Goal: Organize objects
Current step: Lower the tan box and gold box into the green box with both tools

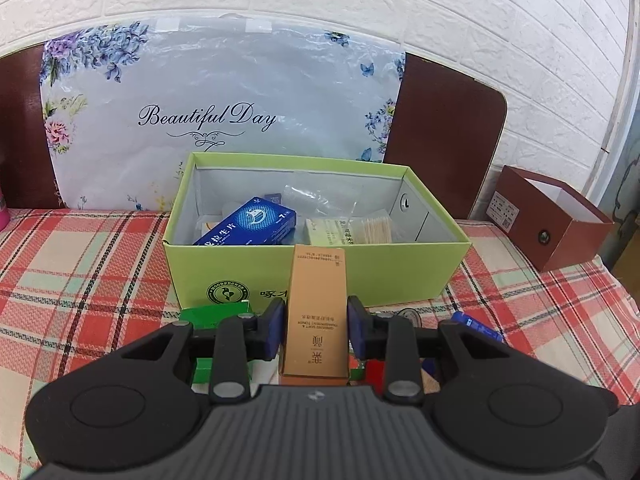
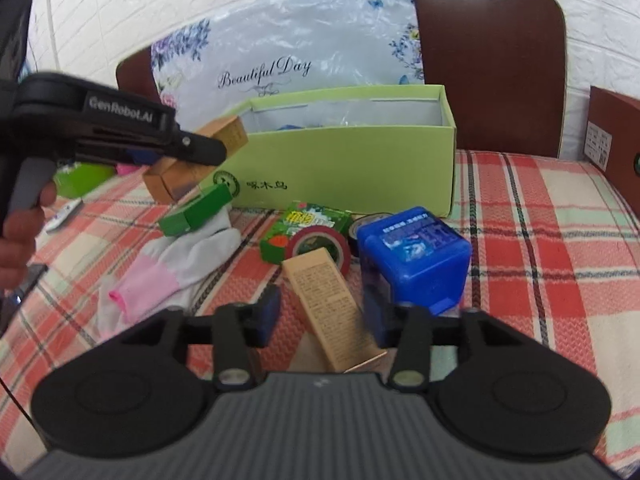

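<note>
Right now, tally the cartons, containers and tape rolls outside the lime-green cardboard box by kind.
Tan cardboard cartons: 2
Green cardboard cartons: 2
Blue plastic cube container: 1
Tape rolls, red and dark: 2
Total: 7

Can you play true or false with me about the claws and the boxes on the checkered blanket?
1. The left claw is holding a tan box. True.
2. The green box is empty. False: a blue carton and other small packs lie inside it.
3. The right claw is squeezing the blue tub. False: its jaws stand open around a second tan box lying on the blanket, and the tub sits beside them.
4. A roll of red tape lies in front of the green box. True.
5. The socks are black. False: they are white and pink.
</note>
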{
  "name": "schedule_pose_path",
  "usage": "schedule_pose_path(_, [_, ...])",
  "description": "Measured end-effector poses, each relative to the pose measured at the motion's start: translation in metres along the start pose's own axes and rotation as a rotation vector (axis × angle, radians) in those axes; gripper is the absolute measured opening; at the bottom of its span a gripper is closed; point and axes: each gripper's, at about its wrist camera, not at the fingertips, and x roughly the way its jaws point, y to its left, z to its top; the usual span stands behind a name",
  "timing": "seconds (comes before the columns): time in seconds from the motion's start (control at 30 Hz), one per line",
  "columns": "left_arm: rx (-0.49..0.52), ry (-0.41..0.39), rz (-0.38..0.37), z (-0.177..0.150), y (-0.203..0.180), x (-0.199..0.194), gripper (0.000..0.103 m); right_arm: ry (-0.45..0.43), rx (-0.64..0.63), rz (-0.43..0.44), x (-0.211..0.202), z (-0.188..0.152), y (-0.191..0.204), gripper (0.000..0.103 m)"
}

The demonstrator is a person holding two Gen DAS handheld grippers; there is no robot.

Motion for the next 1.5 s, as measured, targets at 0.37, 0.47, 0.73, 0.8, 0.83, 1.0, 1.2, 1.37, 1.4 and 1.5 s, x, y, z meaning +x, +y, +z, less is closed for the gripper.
schedule_pose_path(0.37, [0.012, -0.007, 0.004, 0.001, 0.001, -0.006, 0.034, 0.024, 0.05, 0.021, 0.001, 0.004, -0.007, 0.03])
schedule_pose_path(0.47, [0.011, -0.018, -0.002, 0.008, 0.0, -0.007, 0.034, -0.048, 0.079, 0.039, -0.016, 0.015, -0.012, 0.03])
schedule_pose_path(0.73, [0.029, -0.082, 0.011, 0.043, -0.007, 0.002, 0.034, -0.199, 0.134, 0.009, -0.025, 0.072, -0.022, 0.03])
schedule_pose_path(0.8, [0.033, -0.089, 0.018, 0.054, -0.008, 0.009, 0.034, -0.213, 0.154, -0.005, -0.013, 0.092, -0.025, 0.03])
schedule_pose_path(0.83, [0.029, -0.093, 0.023, 0.058, -0.008, 0.014, 0.034, -0.216, 0.164, -0.017, -0.005, 0.102, -0.026, 0.03])
schedule_pose_path(1.0, [0.016, -0.106, 0.041, 0.077, -0.004, 0.04, 0.034, -0.234, 0.157, -0.1, 0.034, 0.138, -0.03, 0.03])
schedule_pose_path(1.2, [-0.043, -0.133, 0.063, 0.063, 0.019, 0.057, 0.086, -0.222, 0.092, -0.16, 0.06, 0.133, -0.027, 0.093])
schedule_pose_path(1.37, [-0.074, -0.079, 0.069, 0.05, 0.031, 0.063, 0.086, -0.187, 0.085, -0.172, 0.066, 0.119, -0.024, 0.103])
schedule_pose_path(1.4, [-0.072, -0.076, 0.074, 0.049, 0.031, 0.062, 0.086, -0.182, 0.084, -0.174, 0.067, 0.117, -0.024, 0.103])
schedule_pose_path(1.5, [-0.065, -0.089, 0.089, 0.047, 0.031, 0.053, 0.086, -0.186, 0.084, -0.178, 0.06, 0.116, -0.021, 0.103])
